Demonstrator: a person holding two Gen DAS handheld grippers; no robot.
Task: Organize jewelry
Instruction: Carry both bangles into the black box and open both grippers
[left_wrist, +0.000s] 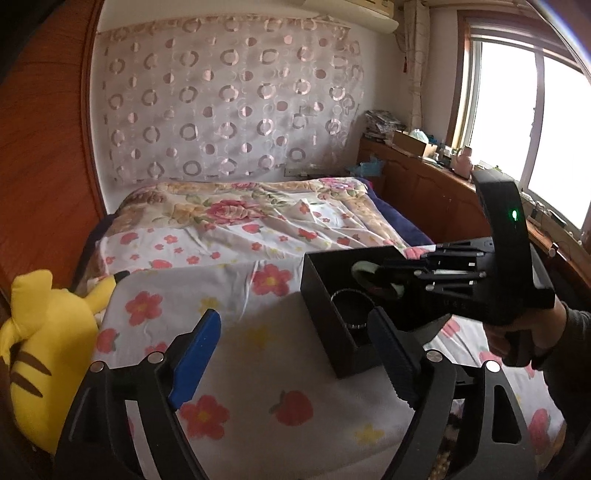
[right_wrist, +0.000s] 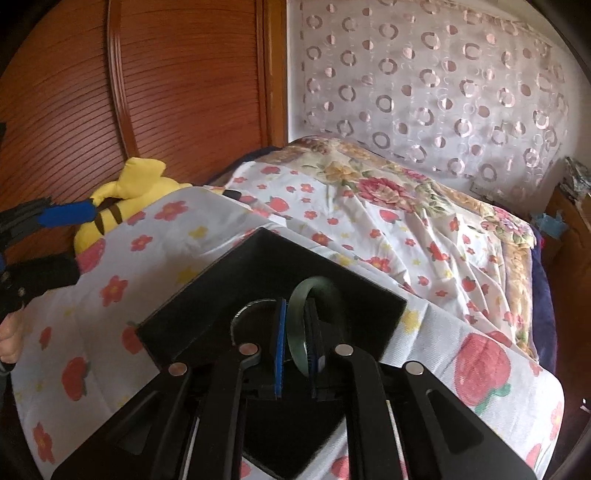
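Observation:
A black open box (left_wrist: 334, 291) (right_wrist: 229, 295) sits on a surface covered with flowered cloth. My right gripper (right_wrist: 295, 332) (left_wrist: 373, 282) is shut on a pale green bangle (right_wrist: 314, 295) (left_wrist: 364, 267) and holds it upright inside the box. A silver bracelet (left_wrist: 351, 308) (right_wrist: 245, 312) lies on the box floor beside it. My left gripper (left_wrist: 291, 350) is open and empty, just left of the box's near corner, above the cloth.
A yellow striped plush toy (left_wrist: 48, 332) (right_wrist: 125, 195) lies at the left by the wooden wall. The flowered bed (left_wrist: 240, 218) stretches behind. A wooden cabinet (left_wrist: 443, 184) with clutter runs along the window at right.

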